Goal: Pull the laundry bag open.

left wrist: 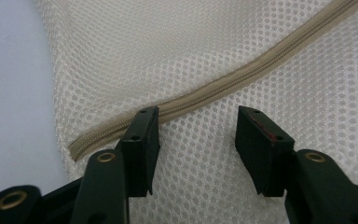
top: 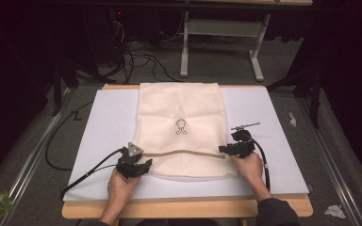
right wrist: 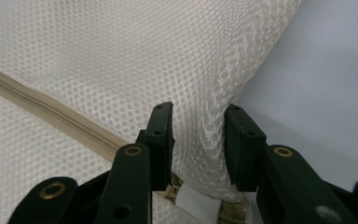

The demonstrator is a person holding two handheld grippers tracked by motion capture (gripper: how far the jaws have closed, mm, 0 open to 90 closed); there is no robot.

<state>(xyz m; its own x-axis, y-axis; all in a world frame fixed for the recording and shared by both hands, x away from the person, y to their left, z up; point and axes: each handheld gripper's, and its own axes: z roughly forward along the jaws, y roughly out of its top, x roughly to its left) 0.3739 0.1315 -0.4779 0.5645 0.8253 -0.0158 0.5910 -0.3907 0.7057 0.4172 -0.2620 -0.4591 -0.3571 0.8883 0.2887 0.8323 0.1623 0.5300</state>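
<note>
The cream mesh bag (top: 181, 127) lay flat in the centre of the frame on the white board (top: 273, 141), its tan zipper (top: 184, 153) running across the lower part. At lower left, the left gripper (top: 139, 165) sat at the zipper's end, jaws apart over the mesh. At centre right, the right gripper (top: 226, 149) had its jaws pinching a raised fold of mesh at the bag's edge.
</note>
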